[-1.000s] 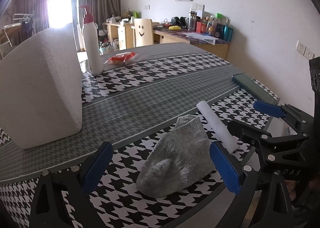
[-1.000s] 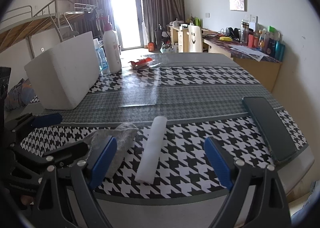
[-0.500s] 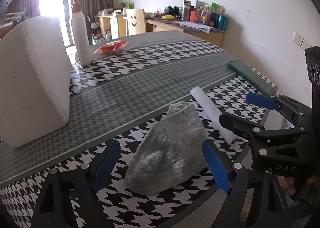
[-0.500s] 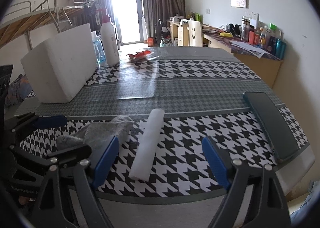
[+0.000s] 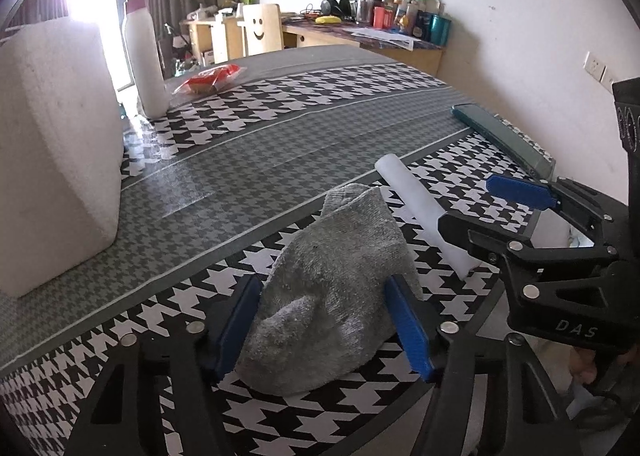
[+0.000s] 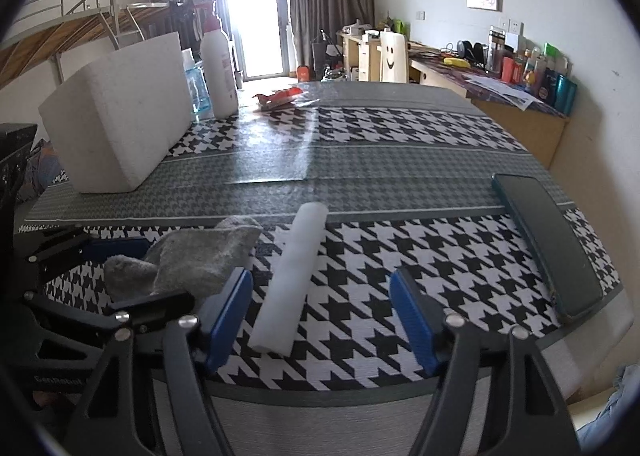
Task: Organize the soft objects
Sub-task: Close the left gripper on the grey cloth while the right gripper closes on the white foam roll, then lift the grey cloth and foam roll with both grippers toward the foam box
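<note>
A grey sock (image 5: 332,276) lies bunched on the houndstooth tablecloth near the front edge. My left gripper (image 5: 322,320) straddles it and its jaws are closing; the blue pads (image 5: 408,324) stand at the sock's two sides without visibly squeezing it. To the sock's right lies a white foam roll (image 6: 288,284). My right gripper (image 6: 320,320) has the roll's near end between its closing jaws, closer to the left pad, and neither pad touches it. Each gripper also shows in the other's view: the right gripper (image 5: 480,211) and the left gripper (image 6: 132,276).
A big white foam block (image 6: 116,115) stands at the back left, with a white pump bottle (image 5: 144,51) and a red packet (image 5: 208,81) behind it. A flat dark green case (image 6: 548,244) lies along the table's right edge. The table's front edge is just under the grippers.
Both grippers' jaws have narrowed. The left gripper has come in around the grey sock, whose sides now sit at its pads. The right gripper has stayed over the foam roll's near end.
</note>
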